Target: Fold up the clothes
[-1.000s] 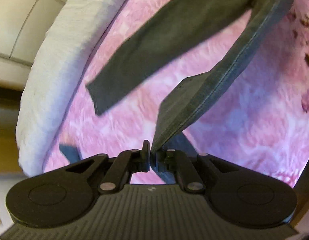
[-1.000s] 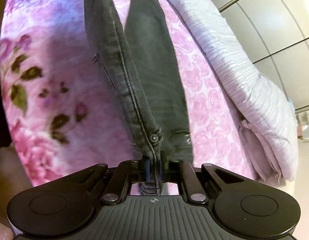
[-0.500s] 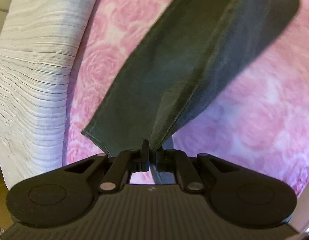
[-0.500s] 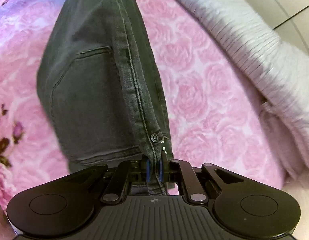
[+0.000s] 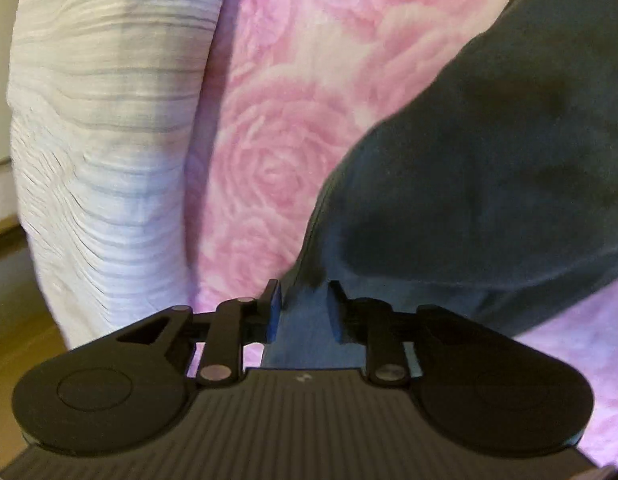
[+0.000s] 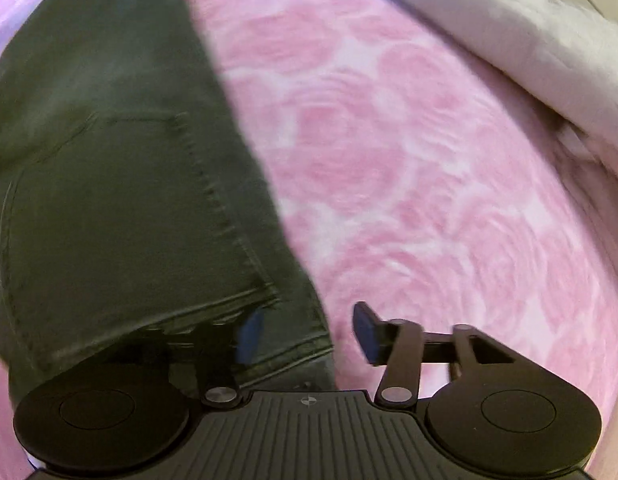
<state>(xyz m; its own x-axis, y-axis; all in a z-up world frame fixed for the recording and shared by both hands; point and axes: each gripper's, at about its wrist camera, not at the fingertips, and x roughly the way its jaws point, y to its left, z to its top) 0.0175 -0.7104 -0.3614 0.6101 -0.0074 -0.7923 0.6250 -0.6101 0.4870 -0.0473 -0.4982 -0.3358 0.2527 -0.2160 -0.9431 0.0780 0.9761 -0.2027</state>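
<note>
both grippers (image 5: 303,308) (image 6: 305,336) have just spread off the jeans (image 6: 109,200); the waistband at nine o'clock could snag and unfold.

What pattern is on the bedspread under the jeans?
Pink roses on a paler pink ground; the bedspread shows best in the right wrist view, beside the dark jeans.

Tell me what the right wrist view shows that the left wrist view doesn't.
Right wrist only: the jeans' back pocket and stitched waistband, with the right gripper, jaws just opened, off the denim. Left wrist only: the left gripper, jaws just parted, plain denim between the pads. Both: dark jeans on the pink rose bedspread, beside the white ribbed blanket.
</note>
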